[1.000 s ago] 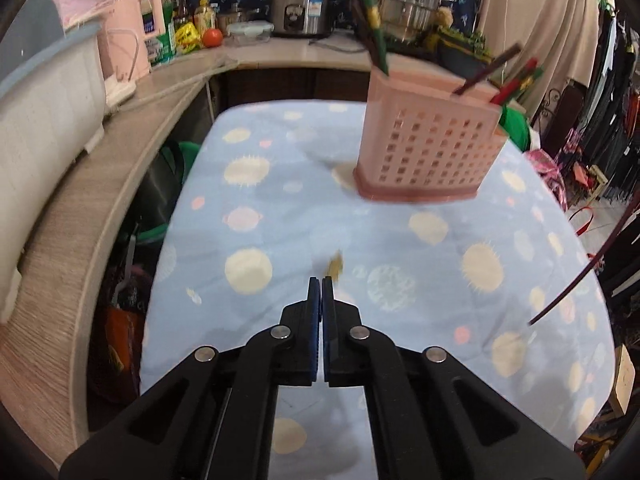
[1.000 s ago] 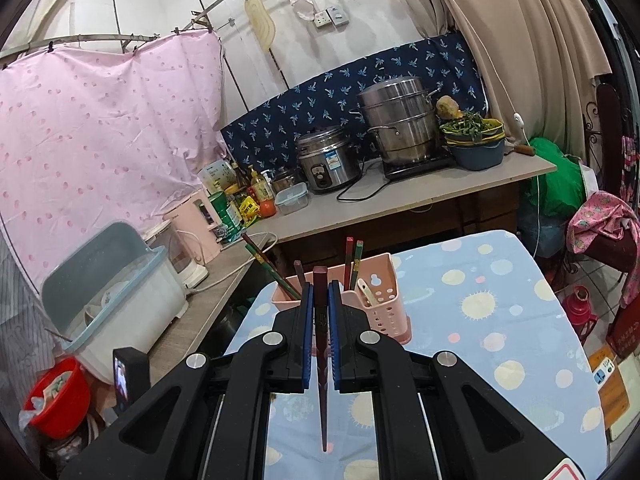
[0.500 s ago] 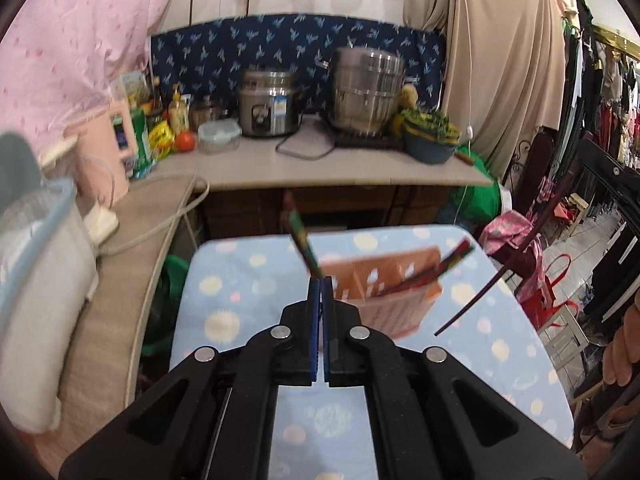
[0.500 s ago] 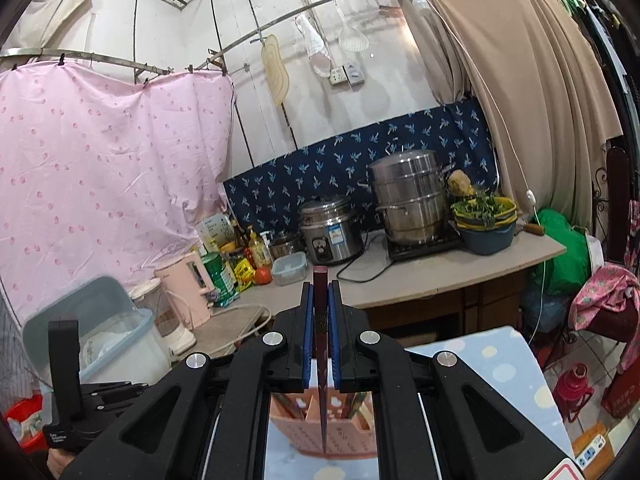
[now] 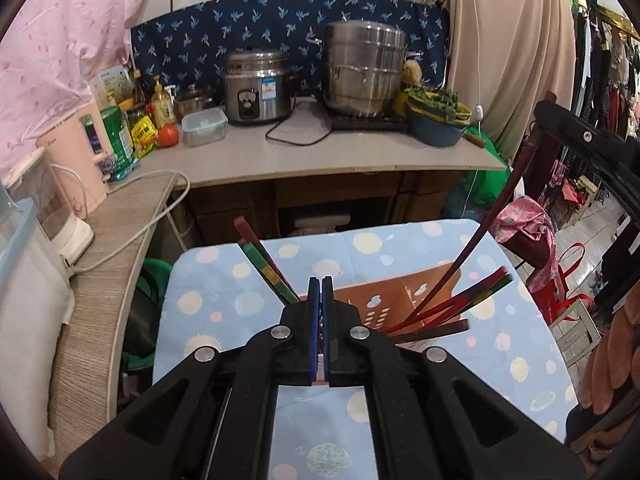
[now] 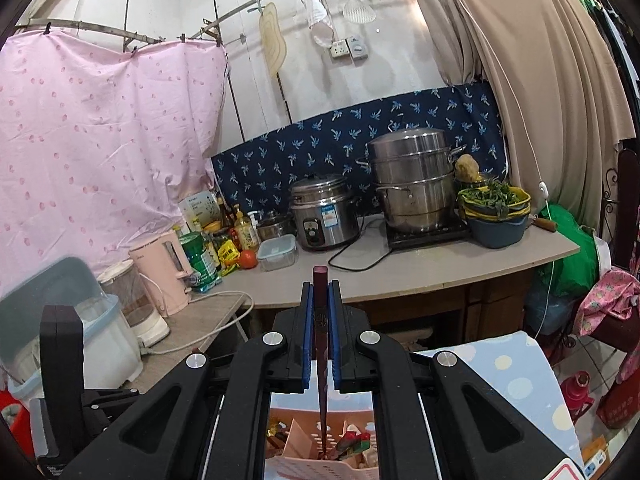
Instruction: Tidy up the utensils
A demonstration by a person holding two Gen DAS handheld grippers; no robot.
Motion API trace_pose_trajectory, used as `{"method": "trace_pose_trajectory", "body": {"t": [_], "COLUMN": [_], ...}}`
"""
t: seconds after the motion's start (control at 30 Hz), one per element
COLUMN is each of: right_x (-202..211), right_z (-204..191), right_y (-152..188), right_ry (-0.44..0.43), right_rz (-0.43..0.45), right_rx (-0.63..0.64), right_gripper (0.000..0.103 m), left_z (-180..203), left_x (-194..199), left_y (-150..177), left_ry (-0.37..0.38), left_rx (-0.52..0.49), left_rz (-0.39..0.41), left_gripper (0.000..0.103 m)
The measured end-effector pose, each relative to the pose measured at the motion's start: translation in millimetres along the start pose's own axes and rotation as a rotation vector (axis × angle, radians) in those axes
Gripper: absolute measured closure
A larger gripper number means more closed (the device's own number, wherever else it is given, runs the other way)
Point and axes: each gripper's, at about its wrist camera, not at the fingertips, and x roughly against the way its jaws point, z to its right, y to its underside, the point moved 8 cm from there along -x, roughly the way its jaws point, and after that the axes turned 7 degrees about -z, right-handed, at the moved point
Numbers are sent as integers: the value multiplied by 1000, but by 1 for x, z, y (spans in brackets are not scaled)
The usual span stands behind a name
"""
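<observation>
A pink perforated utensil basket (image 5: 404,292) stands on the blue spotted table (image 5: 224,300) and holds several red and green chopsticks (image 5: 460,304). My left gripper (image 5: 320,284) is shut and empty just in front of the basket. My right gripper (image 6: 320,292) is shut on a dark red chopstick (image 6: 321,360) that hangs straight down, its tip in the basket (image 6: 320,456) below. In the left wrist view this chopstick (image 5: 488,224) slants down into the basket from the right gripper's body (image 5: 588,140) at the upper right.
A counter (image 5: 320,152) behind the table carries a rice cooker (image 5: 256,92), a steel steamer pot (image 5: 360,72), a bowl of greens (image 5: 436,120) and bottles. A side counter with a pink kettle (image 5: 88,152) runs along the left. A person's hand (image 5: 612,360) is at the right.
Both grippers have risen and tilted up, away from the table. The right gripper has carried the chopstick over the basket, and its tip now reaches down into it.
</observation>
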Motion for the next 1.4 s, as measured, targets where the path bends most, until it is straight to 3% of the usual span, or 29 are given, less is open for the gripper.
{"method": "trace_pose_trajectory", "body": {"t": [0.17,0.23,0.3,0.37,0.47,0.7,0.77,1.07,1.4], "right_x": [-17,-16,-8,1,16,48,55,79,96], "right_z": [-1,-2,-3,-4,-3,2,3,0,-13], "right_y": [22,25,24,24,27,56,68,122,153], "right_ry": [-13,-8,-6,1,-2,9,10,22,59], "right_rz": [-62,-68,-60,-51,-53,-110,-139,-251,-294], "right_rx": [-8,-3,7,16,14,2,-5,-28,18], "right_gripper": [95,85,75,73,67,58,56,56,44], "left_z": [0,-1,-3,-7,-10,-10,-10,0,10], "left_x": [-24,-27,-25,-18,-8,26,36,60,67], "left_y": [9,10,10,8,6,16,25,69,105], "left_ry": [-19,-17,-10,-11,-27,-65,-94,-166,-187], "left_rx": [8,30,52,76,87,107,105,88,91], "left_rz": [-36,-33,-24,-2,24,65,76,62,32], "left_gripper": [102,99,87,73,65,57,46,45,39]}}
